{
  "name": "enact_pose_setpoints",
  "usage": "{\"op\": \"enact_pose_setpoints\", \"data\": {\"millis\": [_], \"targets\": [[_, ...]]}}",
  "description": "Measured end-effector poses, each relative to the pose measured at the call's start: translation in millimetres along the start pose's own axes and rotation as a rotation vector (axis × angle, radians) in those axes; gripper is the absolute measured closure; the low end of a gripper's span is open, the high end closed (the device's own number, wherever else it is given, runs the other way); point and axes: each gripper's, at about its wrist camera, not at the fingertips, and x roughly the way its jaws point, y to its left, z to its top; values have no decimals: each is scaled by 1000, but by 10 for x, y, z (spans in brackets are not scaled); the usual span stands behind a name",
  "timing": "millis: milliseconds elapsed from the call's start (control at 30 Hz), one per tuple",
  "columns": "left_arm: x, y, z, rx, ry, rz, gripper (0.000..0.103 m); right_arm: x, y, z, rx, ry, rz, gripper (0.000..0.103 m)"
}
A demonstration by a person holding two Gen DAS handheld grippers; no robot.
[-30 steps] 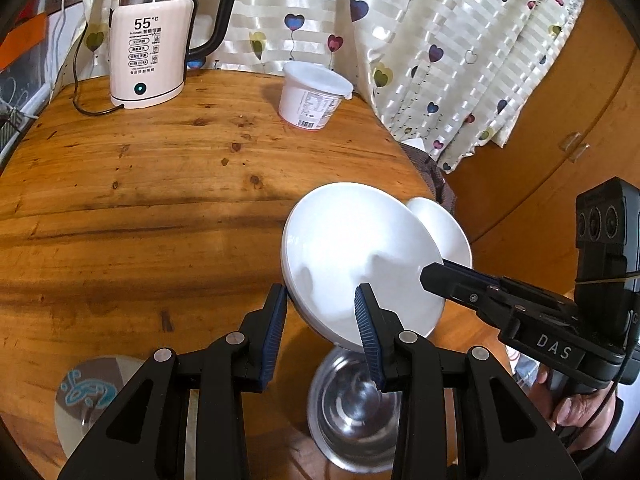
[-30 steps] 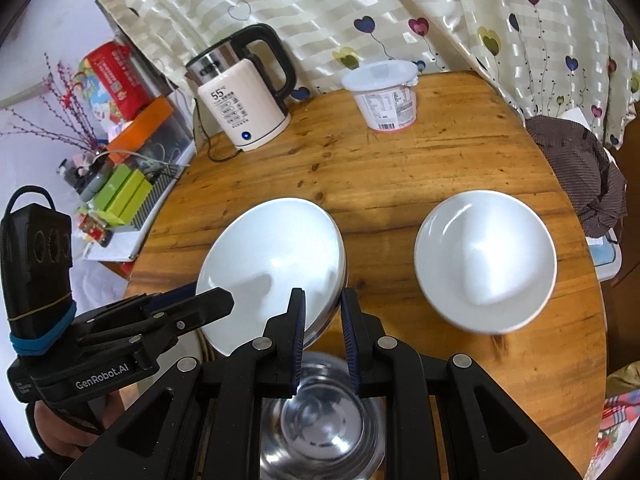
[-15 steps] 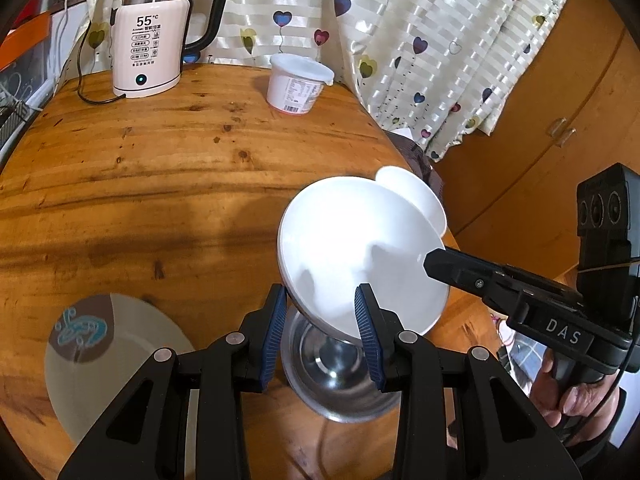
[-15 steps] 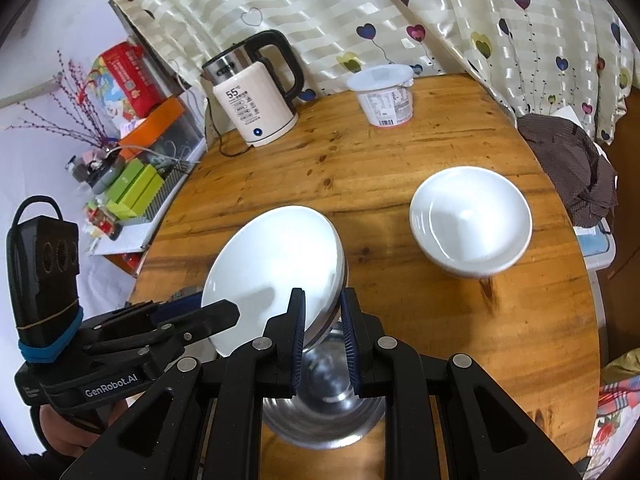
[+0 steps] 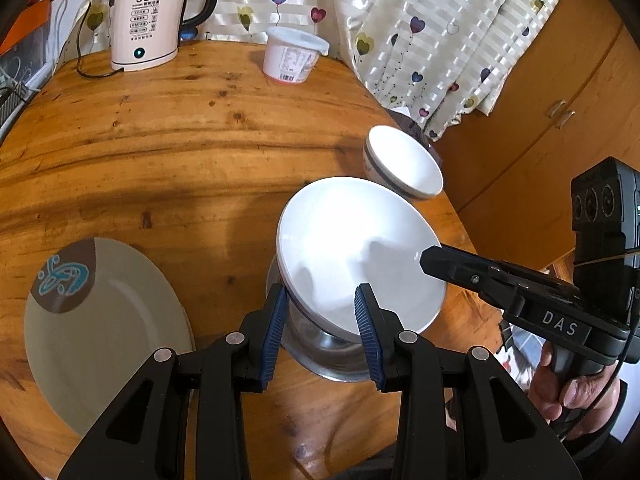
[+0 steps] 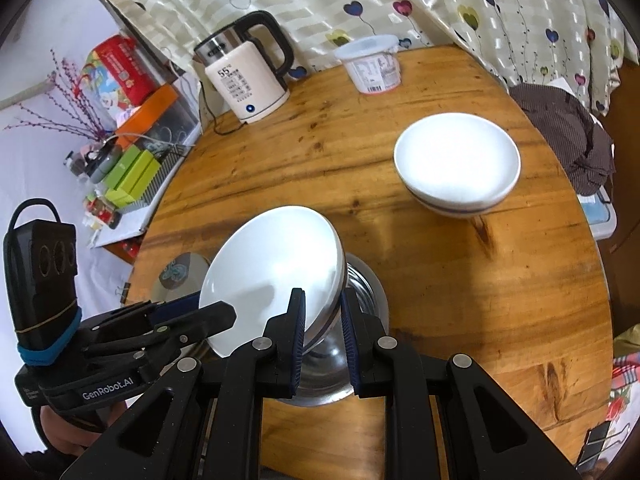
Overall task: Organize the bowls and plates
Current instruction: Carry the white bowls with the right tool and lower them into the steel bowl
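Both grippers carry a tilted shallow white ceramic dish point(image 5: 352, 256) just above the shiny steel bowl point(image 5: 328, 352). The right gripper point(image 6: 323, 336) pinches its rim; the left gripper point(image 5: 320, 320) also appears to clamp the rim on the opposite side. Stacking seems midway: beyond the steel bowl, two white bowls point(image 6: 456, 168) sit nested; left of it lies a grey patterned plate point(image 5: 100, 328). Both tools point steeply down at the wooden table point(image 5: 180, 152).
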Motion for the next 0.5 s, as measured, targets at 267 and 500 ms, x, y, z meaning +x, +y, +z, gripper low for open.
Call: {"op": "enact_pose_setpoints", "data": {"millis": [267,500], "targets": [[114,4,-78,-5,32,4,66,92,-98,-83,17,30,0,85],[174,-16,-108,0,48,13,66,161,-161,-105,22,47,-4,85]]}}
